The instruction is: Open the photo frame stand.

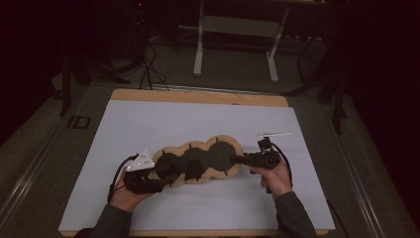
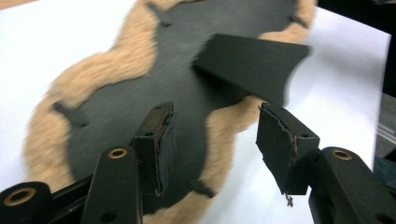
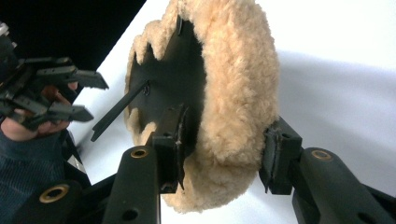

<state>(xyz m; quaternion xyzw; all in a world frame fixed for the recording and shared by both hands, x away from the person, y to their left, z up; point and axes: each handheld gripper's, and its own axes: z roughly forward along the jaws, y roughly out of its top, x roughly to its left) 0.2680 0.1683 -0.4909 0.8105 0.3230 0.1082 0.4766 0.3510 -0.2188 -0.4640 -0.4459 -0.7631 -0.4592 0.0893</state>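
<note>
Right gripper view: right claw (image 3: 224, 154) clamps the fleece pad's (image 3: 233, 93) soft, light rim; left claw (image 2: 215, 140) apart, best on stiff strap (image 2: 252, 65).

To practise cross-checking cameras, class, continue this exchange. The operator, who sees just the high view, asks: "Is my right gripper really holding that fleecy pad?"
Observer: Yes. The right gripper is shut on one end of the fleecy pad, one jaw on its black face and the other on the fleece.
Operator: And the left?
Observer: The left gripper is open, its jaws astride the pad's fleece edge without pressing it.
Operator: Anything sticking up?
Observer: A black flap stands off the black face just beyond those jaws.
</note>
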